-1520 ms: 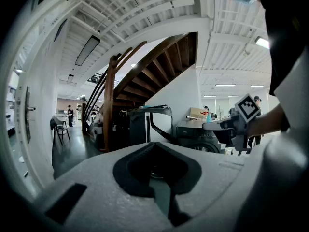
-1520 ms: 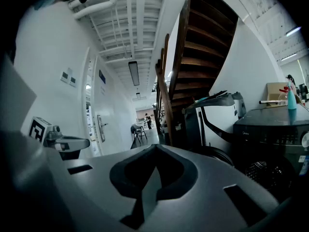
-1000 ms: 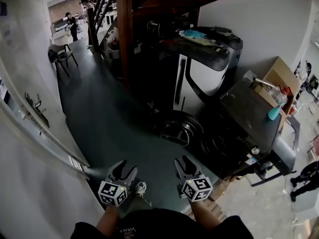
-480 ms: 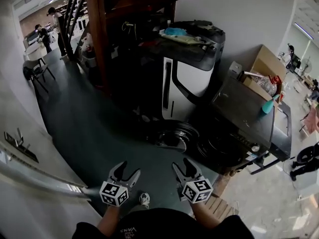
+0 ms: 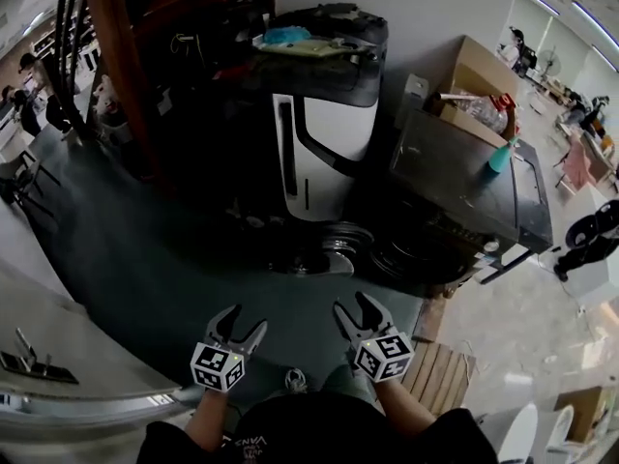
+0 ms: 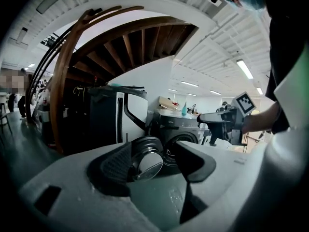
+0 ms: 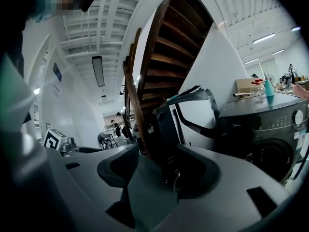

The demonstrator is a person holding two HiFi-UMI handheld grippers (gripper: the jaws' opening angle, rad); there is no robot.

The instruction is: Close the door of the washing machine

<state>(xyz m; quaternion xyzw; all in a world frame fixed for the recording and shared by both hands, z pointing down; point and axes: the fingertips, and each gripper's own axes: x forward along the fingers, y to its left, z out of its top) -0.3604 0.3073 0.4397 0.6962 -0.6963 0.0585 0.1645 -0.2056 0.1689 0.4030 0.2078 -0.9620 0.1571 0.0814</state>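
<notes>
Head view, left to right.

- A curved wooden stair post (image 5: 118, 61), reddish-brown with a smooth finish, rises at the left over a dark, matte floor (image 5: 145, 259).
- The left gripper (image 5: 240, 325) is held low over the floor and carries a white cube with black square markers. In the left gripper view its two grey jaws with ribbed black pads stand apart, having just been opening. Nothing sits between the pads. The door shows far off through the gap.
- A tall white unit (image 5: 324, 129) with a curved black band stands behind, with clutter on its dark top.
- The door (image 5: 337, 246) of the washing machine is round, with a shiny ring rim and a bulging glass bowl. It hangs swung open to the left of the dark drum opening (image 5: 406, 257), well apart from both grippers.
- The right gripper (image 5: 358, 309) is beside the left one and nearer the machine. In the right gripper view its jaws are spread wide, having just been opening. There is only air between the pads.
- The washing machine (image 5: 464, 177) is a dark grey, boxy metal body with a flat top.
- A teal bottle (image 5: 500, 155) stands upright on that top near the back edge.
- A brown cardboard box (image 5: 474, 75), flaps open, sits behind it.
- A slatted wooden pallet (image 5: 440, 375) lies on the pale floor at lower right.
</notes>
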